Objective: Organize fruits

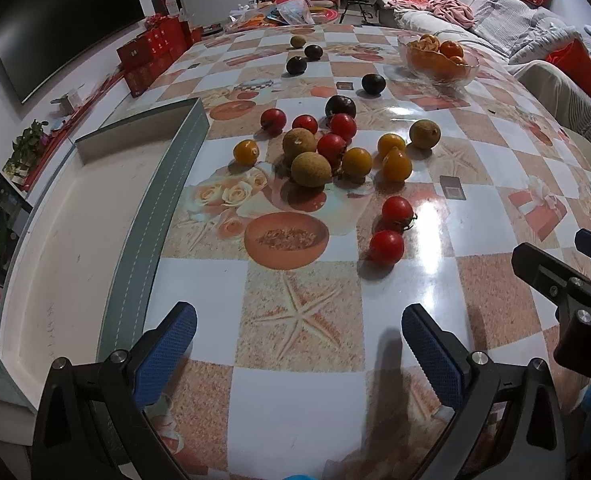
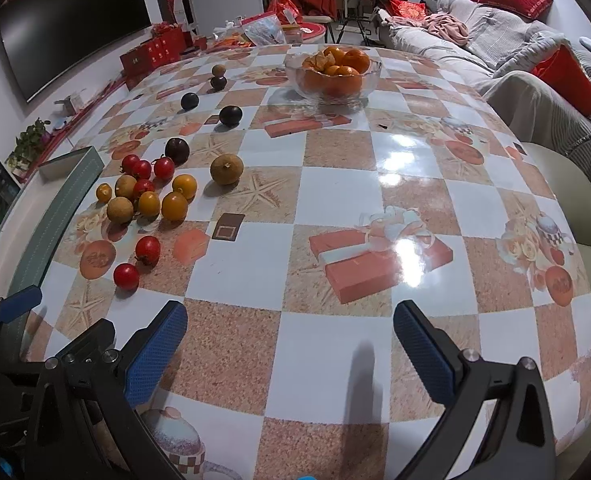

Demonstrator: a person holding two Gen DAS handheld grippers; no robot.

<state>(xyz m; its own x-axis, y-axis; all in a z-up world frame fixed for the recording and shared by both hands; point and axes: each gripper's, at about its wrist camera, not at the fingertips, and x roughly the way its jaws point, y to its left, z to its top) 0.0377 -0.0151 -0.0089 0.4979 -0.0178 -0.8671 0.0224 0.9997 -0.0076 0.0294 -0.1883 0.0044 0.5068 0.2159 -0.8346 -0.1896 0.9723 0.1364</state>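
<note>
Small fruits lie loose on the checked tablecloth: red tomatoes (image 1: 386, 246) (image 2: 126, 275), yellow ones (image 1: 397, 165) (image 2: 174, 205), brown longans (image 1: 310, 169) (image 2: 226, 169) and dark plums (image 1: 340, 106) (image 2: 230, 115). A white tray with a grey-green rim (image 1: 151, 216) (image 2: 51, 220) lies left of them. My left gripper (image 1: 297, 334) is open and empty, low over the table, short of the fruits. My right gripper (image 2: 289, 330) is open and empty, to the right of the fruits. The left gripper shows in the right wrist view (image 2: 19, 304).
A glass bowl of oranges (image 1: 439, 60) (image 2: 333, 70) stands at the far side. Red boxes (image 1: 151, 56) and bags sit beyond the table's far left. A sofa (image 2: 515, 52) runs along the right. A cream chair (image 2: 575, 216) is at the right edge.
</note>
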